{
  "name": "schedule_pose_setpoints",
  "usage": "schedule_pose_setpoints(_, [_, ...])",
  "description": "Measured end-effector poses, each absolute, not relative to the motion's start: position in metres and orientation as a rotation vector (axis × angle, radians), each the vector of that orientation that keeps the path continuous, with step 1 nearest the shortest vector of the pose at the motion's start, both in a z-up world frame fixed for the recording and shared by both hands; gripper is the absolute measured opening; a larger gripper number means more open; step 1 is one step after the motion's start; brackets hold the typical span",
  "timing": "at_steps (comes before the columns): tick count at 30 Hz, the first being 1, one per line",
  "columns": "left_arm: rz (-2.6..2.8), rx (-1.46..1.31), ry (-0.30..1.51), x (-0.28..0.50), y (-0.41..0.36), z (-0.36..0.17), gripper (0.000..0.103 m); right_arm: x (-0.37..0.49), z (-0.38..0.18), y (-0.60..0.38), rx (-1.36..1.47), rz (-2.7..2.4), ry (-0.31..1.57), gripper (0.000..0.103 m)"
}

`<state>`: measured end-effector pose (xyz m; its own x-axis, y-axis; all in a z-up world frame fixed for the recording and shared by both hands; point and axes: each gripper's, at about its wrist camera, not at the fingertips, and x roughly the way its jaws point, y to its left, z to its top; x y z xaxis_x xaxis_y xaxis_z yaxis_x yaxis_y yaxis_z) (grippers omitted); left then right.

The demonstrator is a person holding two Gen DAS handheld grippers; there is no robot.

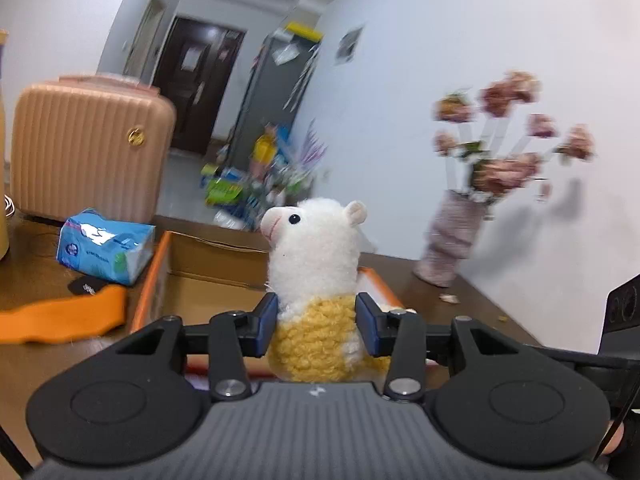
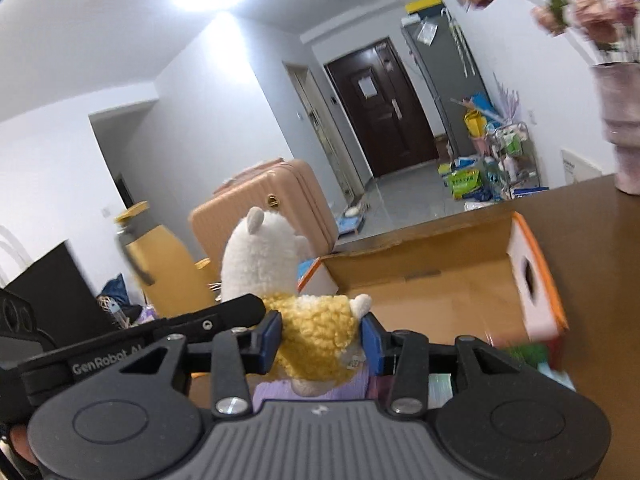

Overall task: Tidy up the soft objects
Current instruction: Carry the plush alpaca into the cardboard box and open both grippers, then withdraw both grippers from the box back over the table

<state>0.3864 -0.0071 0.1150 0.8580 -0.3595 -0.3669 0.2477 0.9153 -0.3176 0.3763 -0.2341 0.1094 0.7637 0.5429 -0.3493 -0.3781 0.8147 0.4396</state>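
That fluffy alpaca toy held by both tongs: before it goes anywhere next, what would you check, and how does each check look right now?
1. Left tongs grip the alpaca plush on its yellow body: ok.
2. Right tongs also pinch the yellow body: ok.
3. Plush upright, head clear of the pads: ok.
4. Cardboard box open, with bare floor showing inside: ok.
5. Tissue pack and vase of flowers stand outside the box, apart from the plush: ok.
6. How high the plush hangs above the box: cannot tell.
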Motion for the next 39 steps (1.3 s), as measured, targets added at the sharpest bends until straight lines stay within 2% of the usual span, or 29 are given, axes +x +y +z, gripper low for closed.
schedule_pose_setpoints(4, [-0.287,-0.263,0.577,0.458,0.013,0.101,0.042,0.465,0.098,-0.212,0.395,0.526,0.654,0.042])
schedule_pose_setpoints(8, [-0.229,-0.245,0.691,0.490,0.028,0.076,0.041,0.514,0.070,-0.194,0.443,0.533,0.804,0.042])
schedule_pose_setpoints(11, [-0.218,-0.206,0.721,0.492,0.038,0.064,0.042,0.526,0.054,-0.182,0.459,0.554,0.872,0.042])
schedule_pose_setpoints(14, [-0.256,-0.186,0.728,0.491,0.043,0.062,0.050,0.527,0.044,-0.178,0.446,0.542,0.916,0.043])
schedule_pose_setpoints(18, [-0.246,-0.160,0.700,0.486,0.041,0.074,0.056,0.529,0.033,-0.168,0.407,0.526,0.985,0.044])
schedule_pose_setpoints(23, [-0.227,-0.152,0.662,0.474,0.042,0.094,0.060,0.518,0.040,-0.162,0.390,0.614,0.958,0.045])
schedule_pose_setpoints(25, [-0.216,-0.138,0.645,0.463,0.043,0.104,0.063,0.508,0.053,-0.168,0.369,0.598,0.924,0.051])
schedule_pose_setpoints(27, [-0.204,-0.125,0.627,0.452,0.044,0.113,0.071,0.497,0.068,-0.175,0.328,0.578,0.885,0.052])
schedule_pose_setpoints(29, [-0.185,-0.113,0.602,0.435,0.045,0.123,0.074,0.484,0.085,-0.186,0.278,0.551,0.841,0.057])
schedule_pose_setpoints(31, [-0.188,-0.099,0.584,0.417,0.046,0.131,0.076,0.468,0.101,-0.199,0.227,0.519,0.801,0.069])
schedule_pose_setpoints(34, [-0.178,-0.084,0.568,0.389,0.047,0.138,0.083,0.439,0.118,-0.222,0.148,0.460,0.729,0.080])
schedule_pose_setpoints(39, [-0.169,-0.063,0.551,0.347,0.037,0.145,0.087,0.391,0.139,-0.263,0.106,0.337,0.638,0.087])
